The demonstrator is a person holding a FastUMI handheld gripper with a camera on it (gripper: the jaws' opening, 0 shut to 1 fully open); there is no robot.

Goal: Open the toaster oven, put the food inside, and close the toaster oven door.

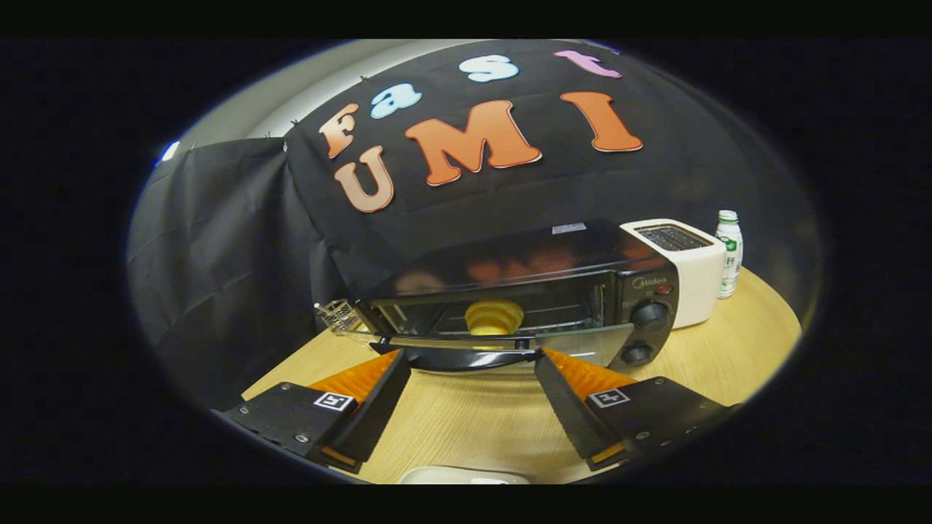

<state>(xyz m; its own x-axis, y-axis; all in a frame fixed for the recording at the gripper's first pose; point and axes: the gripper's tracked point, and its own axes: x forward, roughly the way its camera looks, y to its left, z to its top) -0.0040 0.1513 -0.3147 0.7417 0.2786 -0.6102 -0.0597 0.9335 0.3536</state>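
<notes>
The tongs (470, 364) are spread wide and hold nothing. Their two tips sit right by the handle of the toaster oven door (466, 354), one near each end. The black toaster oven (524, 291) stands on the wooden tabletop (466, 429). Its door hangs partly open. The yellow food (494, 316) is inside, on the rack. A white toaster (684, 269) and a small bottle (729, 255) stand beside the oven.
</notes>
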